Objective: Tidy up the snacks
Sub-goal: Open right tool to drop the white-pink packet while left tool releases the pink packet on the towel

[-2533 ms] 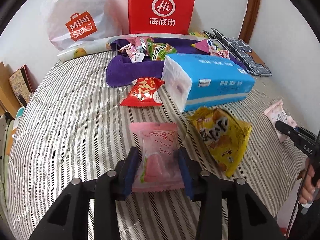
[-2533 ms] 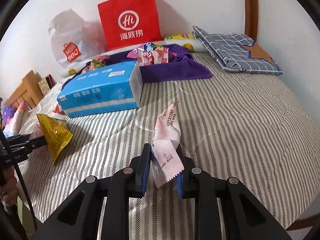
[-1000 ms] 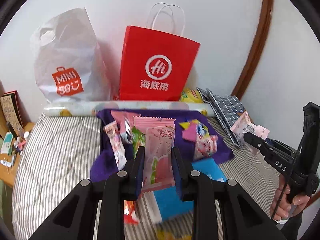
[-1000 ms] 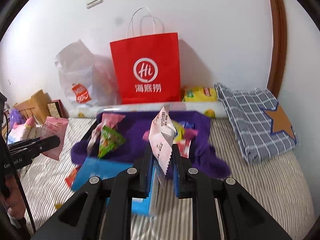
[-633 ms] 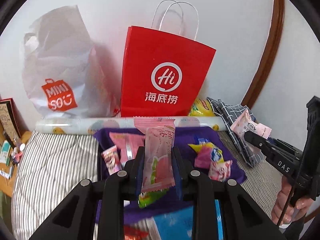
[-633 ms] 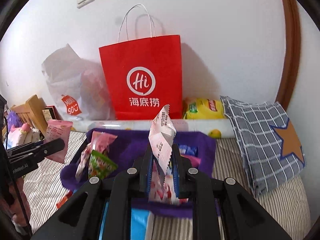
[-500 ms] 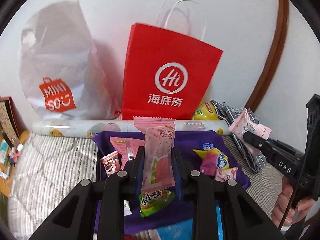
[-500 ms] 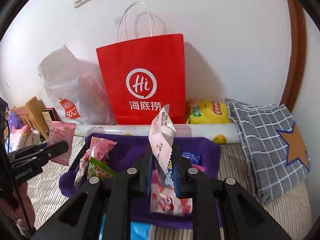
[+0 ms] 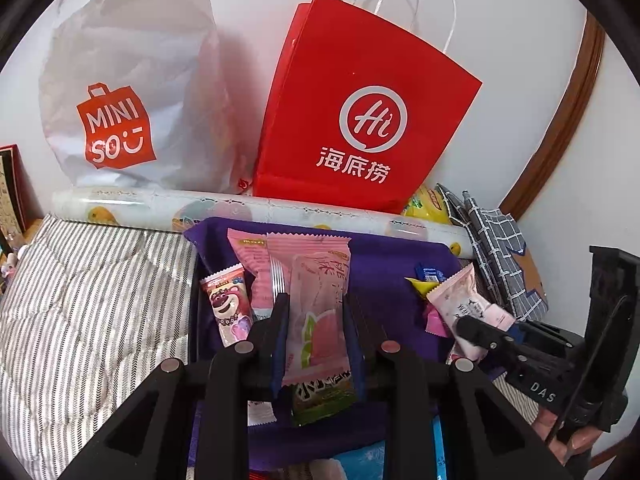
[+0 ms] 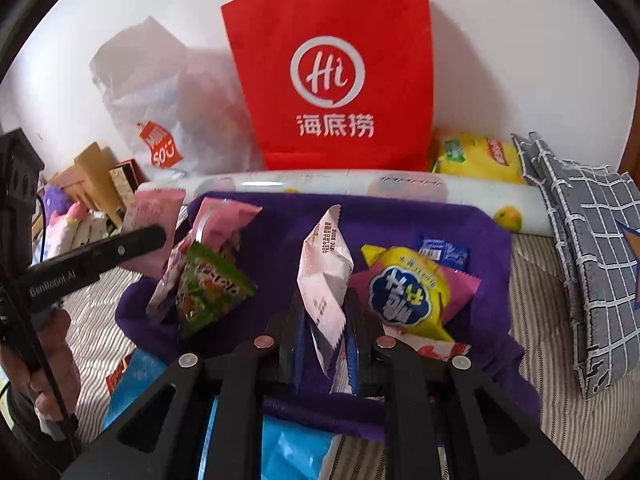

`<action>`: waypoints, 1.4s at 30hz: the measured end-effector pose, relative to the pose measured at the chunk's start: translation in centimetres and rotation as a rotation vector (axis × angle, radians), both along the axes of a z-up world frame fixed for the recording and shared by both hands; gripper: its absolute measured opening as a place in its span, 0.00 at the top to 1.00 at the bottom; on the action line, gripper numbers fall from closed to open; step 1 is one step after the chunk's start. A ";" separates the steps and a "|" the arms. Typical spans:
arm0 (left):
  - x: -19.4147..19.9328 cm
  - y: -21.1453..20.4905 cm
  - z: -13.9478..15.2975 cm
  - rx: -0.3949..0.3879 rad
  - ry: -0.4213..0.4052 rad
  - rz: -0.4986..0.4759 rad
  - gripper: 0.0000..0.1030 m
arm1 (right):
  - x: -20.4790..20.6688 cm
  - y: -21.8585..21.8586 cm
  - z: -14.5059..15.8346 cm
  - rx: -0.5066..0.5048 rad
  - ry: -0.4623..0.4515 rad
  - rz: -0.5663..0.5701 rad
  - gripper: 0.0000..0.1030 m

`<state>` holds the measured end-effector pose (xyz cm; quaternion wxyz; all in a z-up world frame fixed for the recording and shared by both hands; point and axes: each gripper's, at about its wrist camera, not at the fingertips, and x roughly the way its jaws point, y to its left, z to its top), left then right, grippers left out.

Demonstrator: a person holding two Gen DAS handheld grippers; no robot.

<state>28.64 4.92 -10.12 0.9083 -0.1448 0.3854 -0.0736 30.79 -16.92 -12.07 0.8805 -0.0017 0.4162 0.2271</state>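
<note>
My left gripper [image 9: 316, 308] is shut on a pink snack packet [image 9: 316, 312] and hangs over the left half of the purple cloth [image 9: 392, 272]. A pale pink-and-white sachet [image 10: 326, 276] is pinched upright in my right gripper [image 10: 324, 304], above the cloth's middle [image 10: 280, 240]. Several snacks lie on the cloth: a bear-print stick [image 9: 226, 304], a pink packet [image 9: 252, 268], a green packet [image 10: 208, 288] and a yellow-and-blue packet [image 10: 408, 292]. Each gripper shows in the other's view, the right gripper [image 9: 464, 326] with its sachet and the left gripper [image 10: 160, 234] with its packet.
A red paper bag [image 9: 360, 120] and a white plastic bag [image 9: 128, 92] lean on the wall behind a printed roll [image 9: 240, 208]. A grey checked cloth [image 10: 588, 240] lies right, a blue tissue pack [image 10: 296, 448] sits just below. The bed [image 9: 88, 288] is striped; a yellow bag [image 10: 476, 156] sits behind.
Both grippers have moved forward and down over the purple cloth, still holding their packets. The snack pile now sits directly beneath the fingers, and the bags fill more of both views.
</note>
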 end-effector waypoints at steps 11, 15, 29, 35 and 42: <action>0.6 -0.4 -1.1 -0.066 0.041 -0.020 0.76 | 0.1 -0.3 -0.3 0.003 -0.003 -0.014 0.81; 1.0 -0.7 -1.6 -0.065 0.056 -0.017 0.76 | -0.1 -0.6 -0.2 0.002 -0.013 -0.019 0.80; 2.1 -1.5 -2.9 -0.084 0.111 -0.019 0.76 | -0.7 -1.4 1.0 0.019 -0.073 -0.036 0.66; 2.0 -1.6 -2.4 -0.103 0.104 -0.034 0.67 | -0.6 -1.6 1.0 0.024 -0.067 -0.049 0.65; 1.2 -2.0 -1.0 -0.059 0.036 -0.032 0.37 | -0.7 -1.6 1.1 0.023 -0.073 -0.053 0.65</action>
